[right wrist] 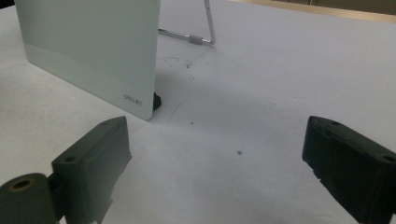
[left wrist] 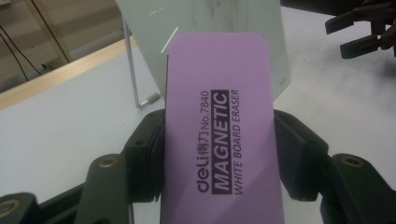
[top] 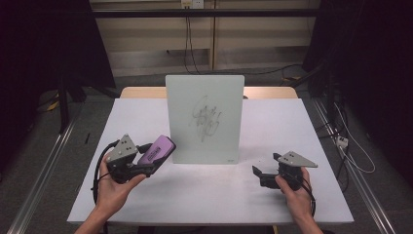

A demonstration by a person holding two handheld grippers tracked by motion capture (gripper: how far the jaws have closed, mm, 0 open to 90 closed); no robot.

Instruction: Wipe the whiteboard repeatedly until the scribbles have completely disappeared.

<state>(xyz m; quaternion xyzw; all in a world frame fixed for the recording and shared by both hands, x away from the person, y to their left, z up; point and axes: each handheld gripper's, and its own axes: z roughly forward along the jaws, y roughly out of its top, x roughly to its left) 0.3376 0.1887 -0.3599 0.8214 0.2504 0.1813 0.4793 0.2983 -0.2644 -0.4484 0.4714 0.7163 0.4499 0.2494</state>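
Note:
A small whiteboard point(top: 204, 119) stands upright on a wire stand in the middle of the table, with a dark scribble point(top: 207, 118) on its face. My left gripper point(top: 155, 157) is shut on a purple magnetic whiteboard eraser point(top: 157, 149), held just left of the board's lower left corner. The left gripper view shows the eraser point(left wrist: 219, 126) clamped between both jaws, with the board point(left wrist: 205, 42) behind it. My right gripper point(top: 258, 171) is open and holds nothing, low over the table to the right of the board's lower right corner point(right wrist: 135, 98).
A white table point(top: 272, 126) carries everything, and its wooden far edge point(top: 141, 91) shows behind the board. The wire stand leg point(right wrist: 205, 28) sticks out behind the board. Cables point(top: 350, 146) lie on the floor at the right. A metal rail point(top: 44, 161) runs along the left.

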